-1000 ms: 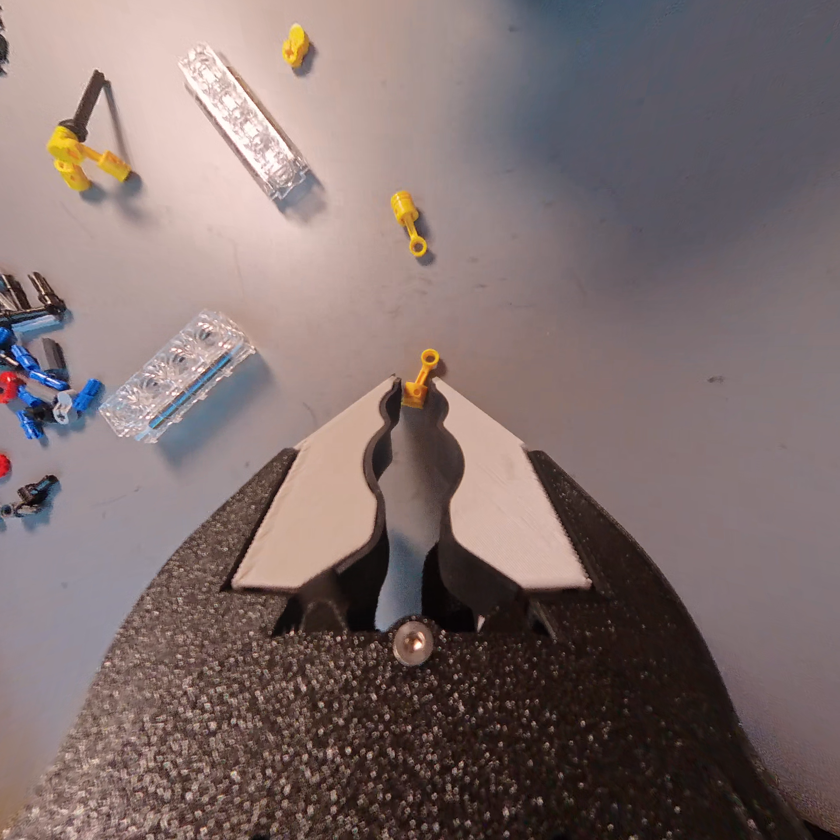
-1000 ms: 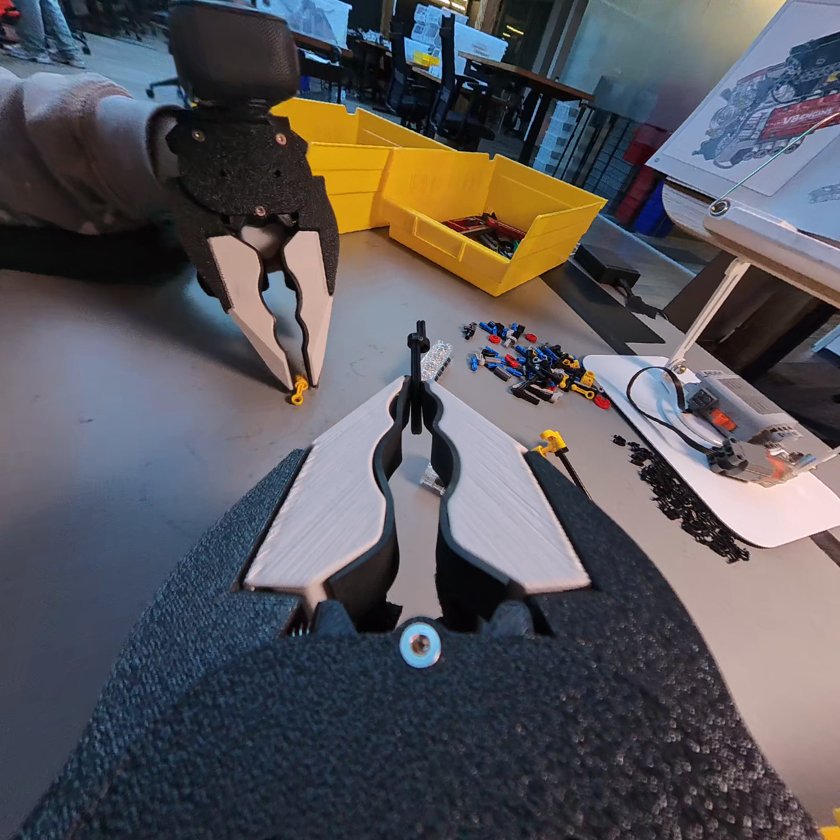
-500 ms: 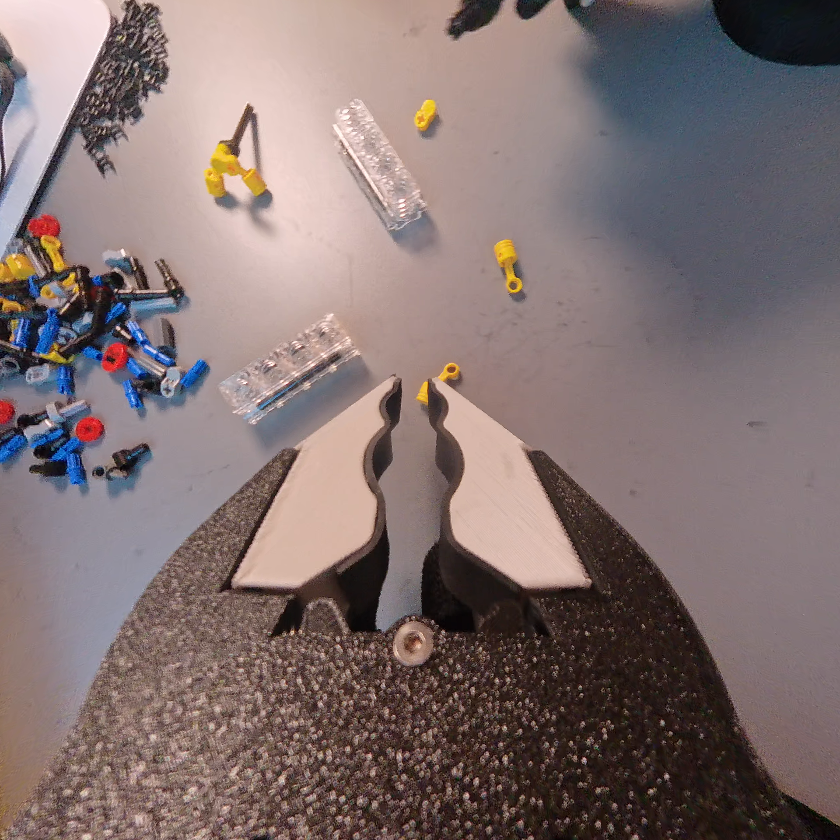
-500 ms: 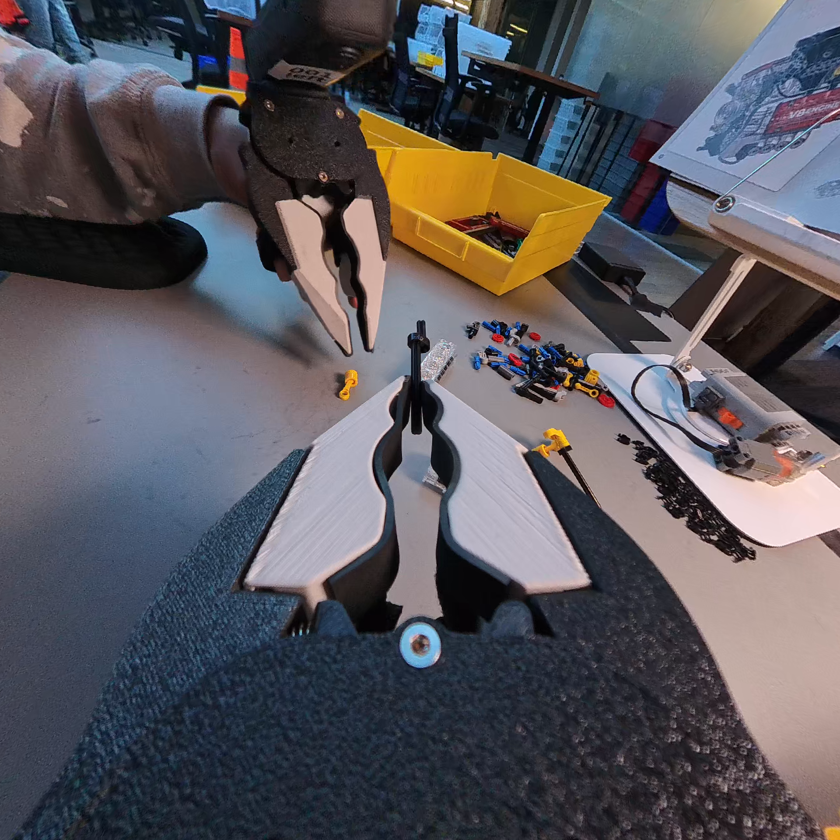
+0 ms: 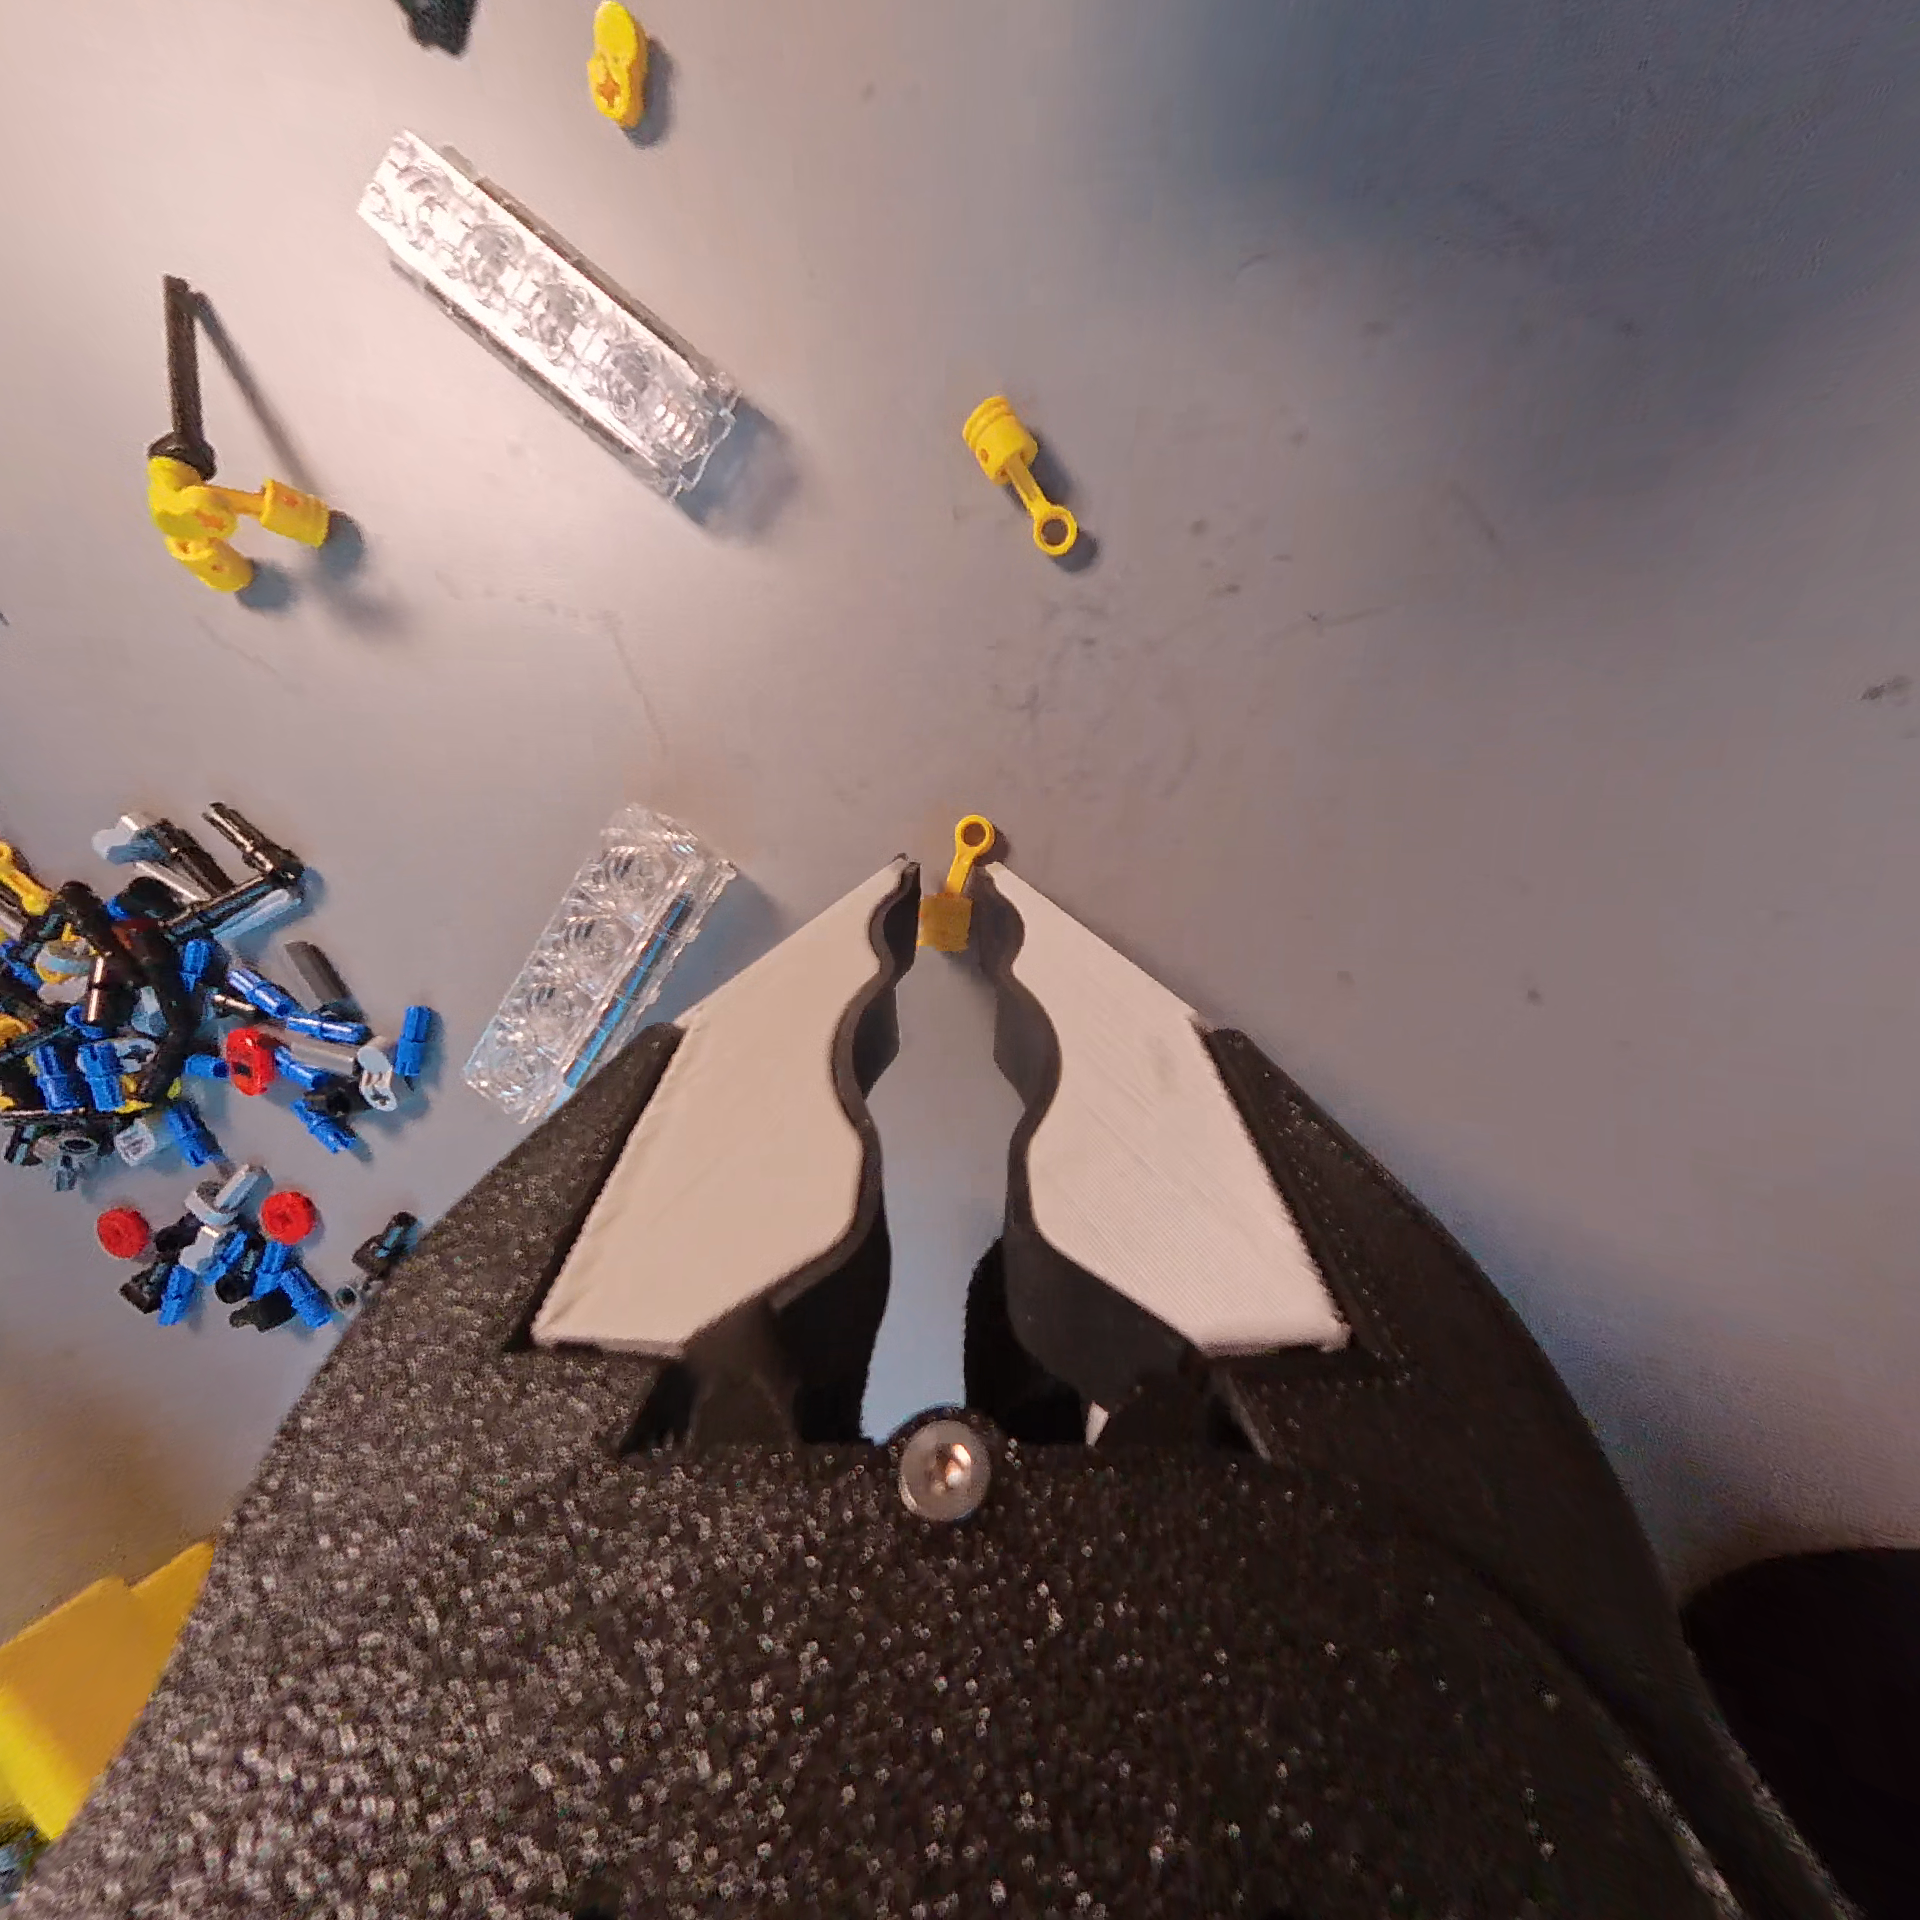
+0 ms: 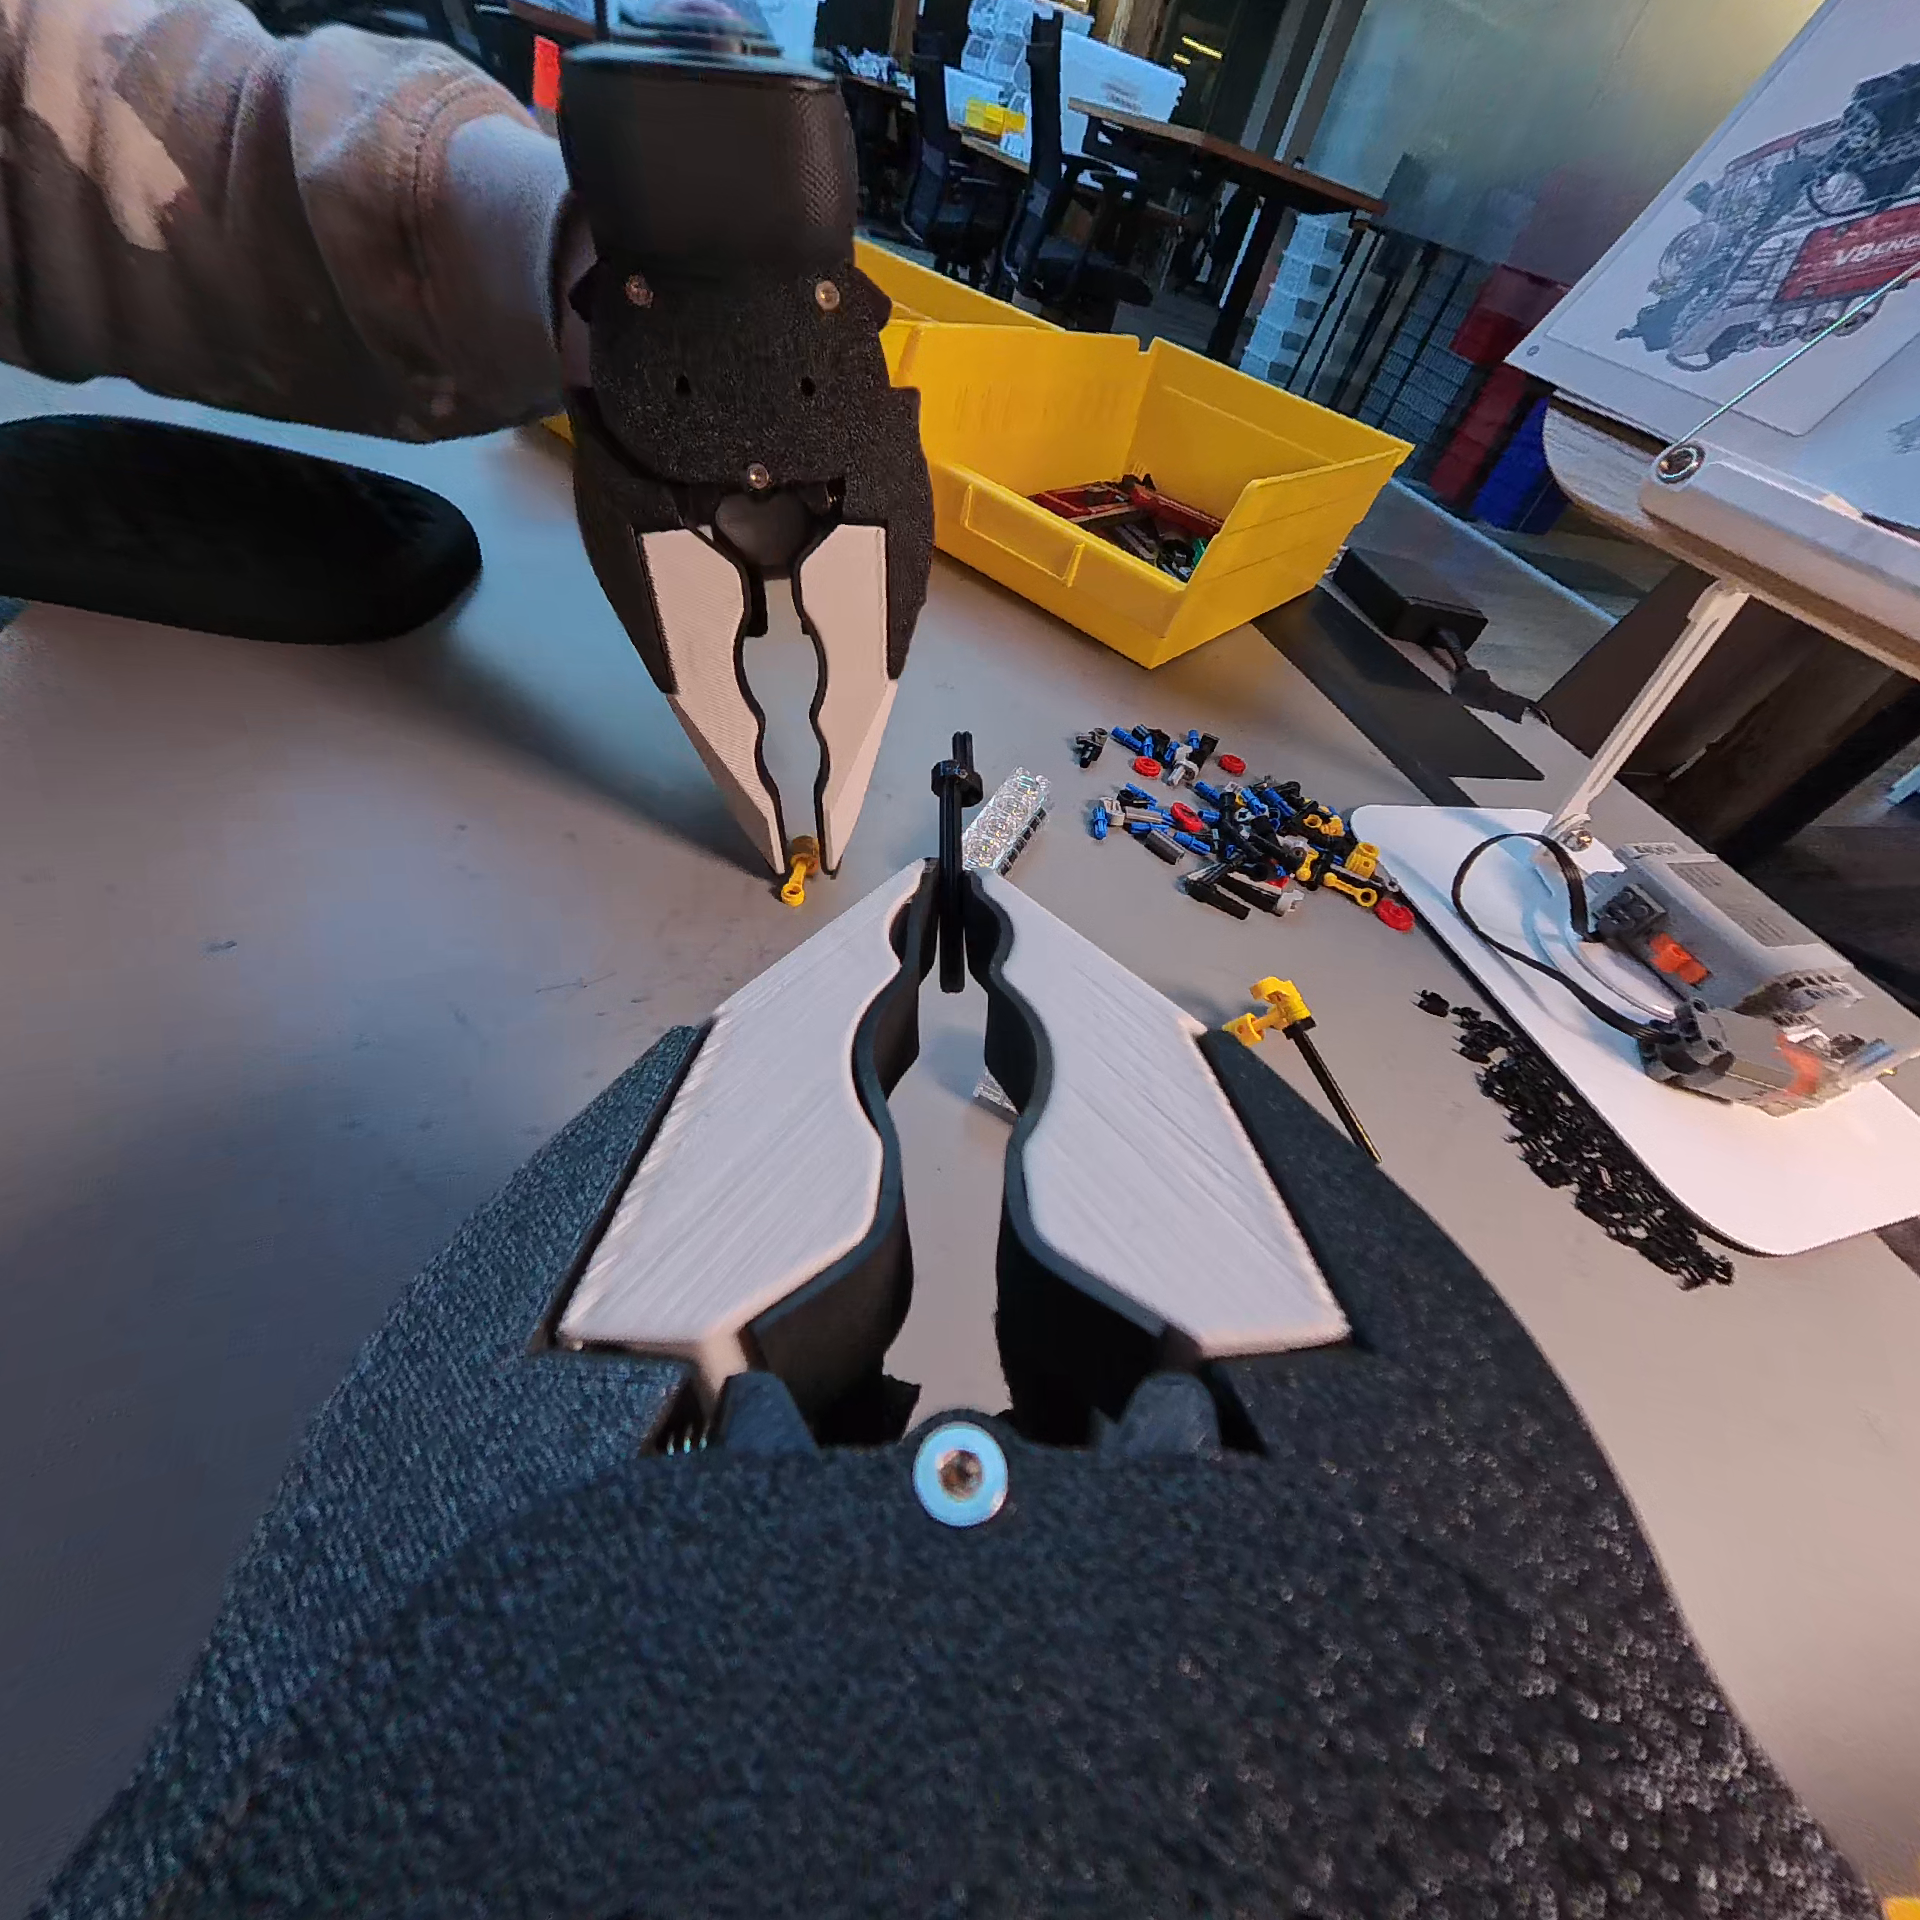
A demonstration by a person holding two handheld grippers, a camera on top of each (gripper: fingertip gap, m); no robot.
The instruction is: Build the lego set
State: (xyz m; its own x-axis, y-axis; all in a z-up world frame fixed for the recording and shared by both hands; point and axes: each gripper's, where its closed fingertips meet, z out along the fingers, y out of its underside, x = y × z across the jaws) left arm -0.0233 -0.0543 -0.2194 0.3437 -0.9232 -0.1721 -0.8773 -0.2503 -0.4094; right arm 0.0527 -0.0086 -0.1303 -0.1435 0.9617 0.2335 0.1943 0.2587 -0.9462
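My left gripper (image 5: 948, 871) points down at the grey table with its tips on either side of a small yellow piston (image 5: 945, 920). The jaws stand a narrow gap apart. The piston's rod and ring stick out past the tips. In the right wrist view the same gripper (image 6: 805, 857) stands upright on the table with the piston (image 6: 796, 878) at its tips. My right gripper (image 6: 951, 878) is shut on a thin black axle (image 6: 948, 821) with a bush near its top. It holds the axle upright above the table, close to the left gripper.
A second yellow piston (image 5: 1013, 468), two clear bricks (image 5: 551, 301) (image 5: 597, 977), a yellow connector on a black axle (image 5: 208, 488) and a pile of small parts (image 5: 156, 1018) lie ahead and left. A yellow bin (image 6: 1143, 499) and a white board with a grey motor (image 6: 1714, 987) stand behind and right. The gap from one gripper's tips to the other's is roughly 12 cm.
Half a second ago the left gripper was raised off the table, with the piston lying loose below. Now it is back down with its tips around the piston. The right gripper has held still.
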